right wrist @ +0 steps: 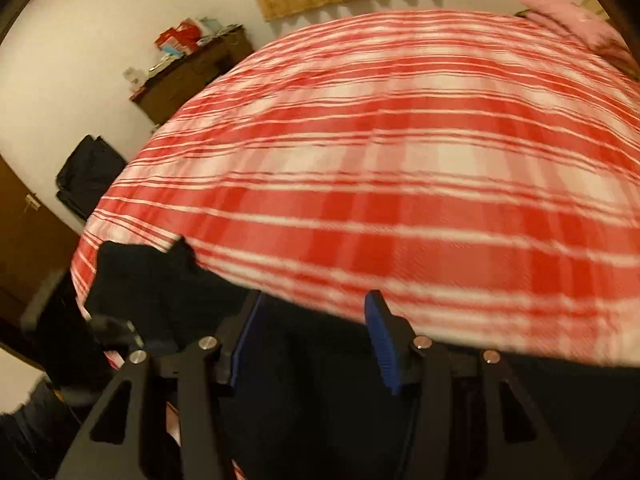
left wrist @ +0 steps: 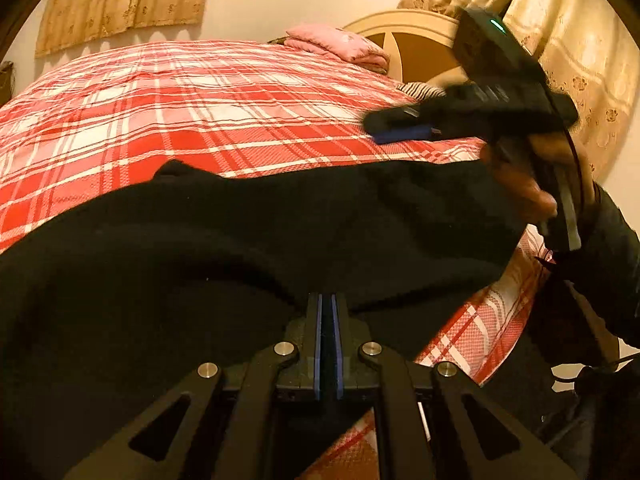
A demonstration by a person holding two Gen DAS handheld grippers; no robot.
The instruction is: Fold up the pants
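Left wrist view shows the left tongs (left wrist: pixel 328 312) clenched on an edge of the black pants (left wrist: pixel 240 248), which lie across the plaid bed (left wrist: pixel 200 100), probably pinning them for folding. Right tongs (right wrist: pixel 316 320) hang released above the pants.

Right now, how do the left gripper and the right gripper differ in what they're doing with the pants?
The left gripper has its fingers pressed together, pinching the black pants; the right gripper has its fingers spread wide and holds nothing. The left gripper sits at the cloth's edge; the right gripper is above the pants, facing the plaid bedspread. Both have blue pads.
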